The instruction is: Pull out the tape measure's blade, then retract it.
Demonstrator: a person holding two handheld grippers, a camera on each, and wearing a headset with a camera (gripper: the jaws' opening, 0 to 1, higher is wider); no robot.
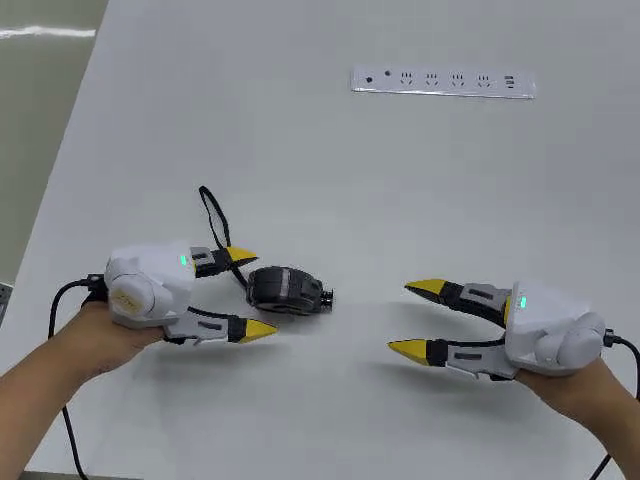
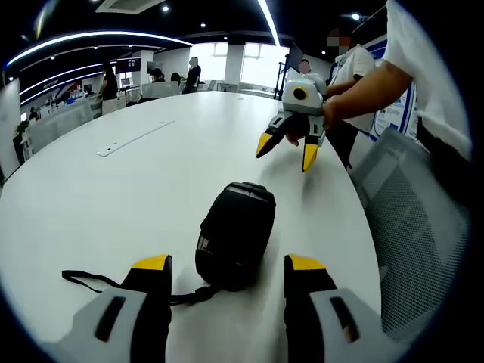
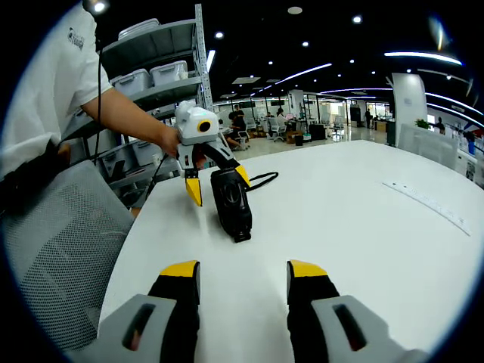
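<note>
The tape measure point(image 1: 288, 290) lies on its side on the white tabletop point(image 1: 330, 170), well in from the far edge and over toward the near-left corner. Its black strap point(image 1: 212, 218) loops away toward the far edge. The case's long axis runs approx. parallel to the near edge. The back end sits toward the left gripper point(image 1: 259, 291), and the end with a small nub point(image 1: 325, 296) (prob. the blade mouth, too small to be sure) faces the right gripper point(image 1: 402, 318). The left gripper is much the nearer of the two. Its jaws are spread wide and straddle the back of the case, one tip on the far side and one on the near side. The left gripper view shows a gap on each side, so it isn't gripping yet. The right gripper is also spread wide and holds nothing. It stands well apart toward the right edge, with its jaws pointing back along the case's axis at the nub end. No blade is out as far as I can tell, so I judge the pull hasn't begun. The likely next step is for the left gripper to close across the case's width to pin it. The right gripper would then come in along the axis for the blade tip. A power strip point(image 1: 443, 82) lies near the far edge, well clear of the work.
</note>
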